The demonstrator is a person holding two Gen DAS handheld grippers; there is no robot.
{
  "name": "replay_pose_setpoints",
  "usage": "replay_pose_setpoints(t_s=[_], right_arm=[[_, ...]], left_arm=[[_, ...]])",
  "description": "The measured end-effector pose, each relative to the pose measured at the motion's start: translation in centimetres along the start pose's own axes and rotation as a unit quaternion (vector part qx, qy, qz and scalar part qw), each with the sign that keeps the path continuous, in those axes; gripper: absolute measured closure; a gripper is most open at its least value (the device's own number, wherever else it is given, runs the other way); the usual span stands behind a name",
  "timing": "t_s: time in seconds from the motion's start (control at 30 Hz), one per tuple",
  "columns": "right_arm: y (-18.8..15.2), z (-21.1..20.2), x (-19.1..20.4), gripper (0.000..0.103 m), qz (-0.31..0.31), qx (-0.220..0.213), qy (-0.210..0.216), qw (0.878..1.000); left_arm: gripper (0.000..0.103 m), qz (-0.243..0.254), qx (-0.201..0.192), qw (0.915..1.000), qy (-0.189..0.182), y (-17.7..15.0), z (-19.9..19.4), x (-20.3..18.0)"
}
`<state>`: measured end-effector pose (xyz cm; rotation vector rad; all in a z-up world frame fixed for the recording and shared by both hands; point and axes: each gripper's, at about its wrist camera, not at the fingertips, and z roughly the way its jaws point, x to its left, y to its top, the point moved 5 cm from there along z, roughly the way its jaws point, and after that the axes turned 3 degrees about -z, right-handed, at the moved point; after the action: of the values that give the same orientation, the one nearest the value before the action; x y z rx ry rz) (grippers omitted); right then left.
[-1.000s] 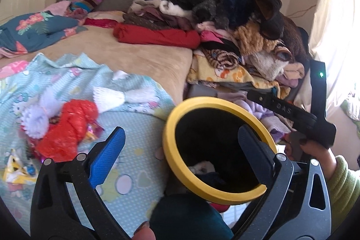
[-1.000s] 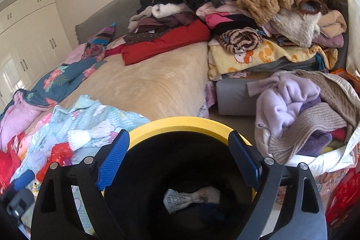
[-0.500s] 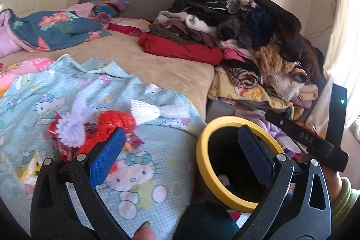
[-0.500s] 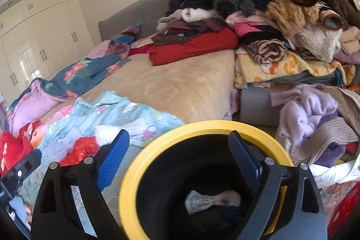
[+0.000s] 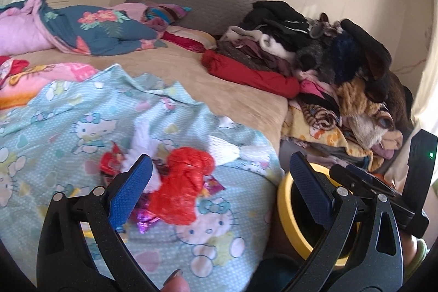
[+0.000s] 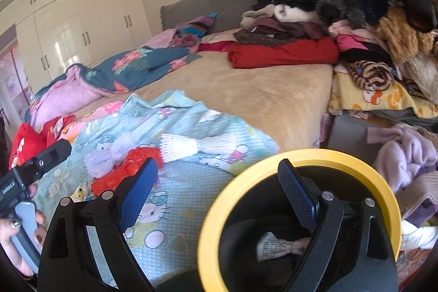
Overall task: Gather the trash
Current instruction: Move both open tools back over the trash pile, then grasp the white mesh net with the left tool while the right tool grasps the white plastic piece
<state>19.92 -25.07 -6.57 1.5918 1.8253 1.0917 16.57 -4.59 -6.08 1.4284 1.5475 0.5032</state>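
- Left wrist view: the left gripper (image 5: 219, 177) has swung away from the yellow-rimmed bin (image 5: 284, 207) and now faces the heap of rubbish on the Hello Kitty blanket (image 5: 82, 111). A second ago the bin's mouth filled the space between its fingers; now only a slice of the rim shows, behind the right-hand finger.
- Its fingers stand wide apart with nothing between the pads.
- The red plastic bag (image 5: 183, 188) lies on the blanket just left of the bin and sits between the two fingers in the picture, a little ahead of the tips. Shiny wrappers (image 5: 147, 218) poke out beneath it; the white foam net (image 5: 235, 149) lies just beyond it, nearer the bin's side.
- The right gripper (image 5: 383, 188) shows over the bin at the right edge, its jaws not readable from here.
- Right wrist view: the right gripper (image 6: 219, 188) has also drifted toward the blanket. The bin, earlier centred under it, now sits lower right, with one finger over its mouth and the other over the blanket. Its fingers are spread wide and hold nothing.
- One crumpled foam net piece (image 6: 276, 245) already lies at the bottom of the bin.
- Left of the bin, the foam net (image 6: 197, 145), the red bag (image 6: 128, 168) and a pale fluffy clump (image 6: 101, 158) all remain on the blanket.
- Reading: one drop looks finished and both hands are heading back for more. The red bag seems the likeliest next pick for the left gripper, though several pieces are still to be collected.
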Motion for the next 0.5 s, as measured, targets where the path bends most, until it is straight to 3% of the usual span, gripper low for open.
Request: replay_pose_setpoints(t_s=[0.23,0.5], right_arm=[[0.6,2.6,1.7,0.016,-0.022,0.020,0.004,1.000],[1.2,7.2,0.2,0.016,0.006,0.053,-0.023,0.998]], left_arm=[[0.011,-0.037,-0.004,0.9990,0.023,0.7,-0.1,3.7],[0.015,-0.059,0.001,0.9977,0.033,0.7,0.4,6.0]])
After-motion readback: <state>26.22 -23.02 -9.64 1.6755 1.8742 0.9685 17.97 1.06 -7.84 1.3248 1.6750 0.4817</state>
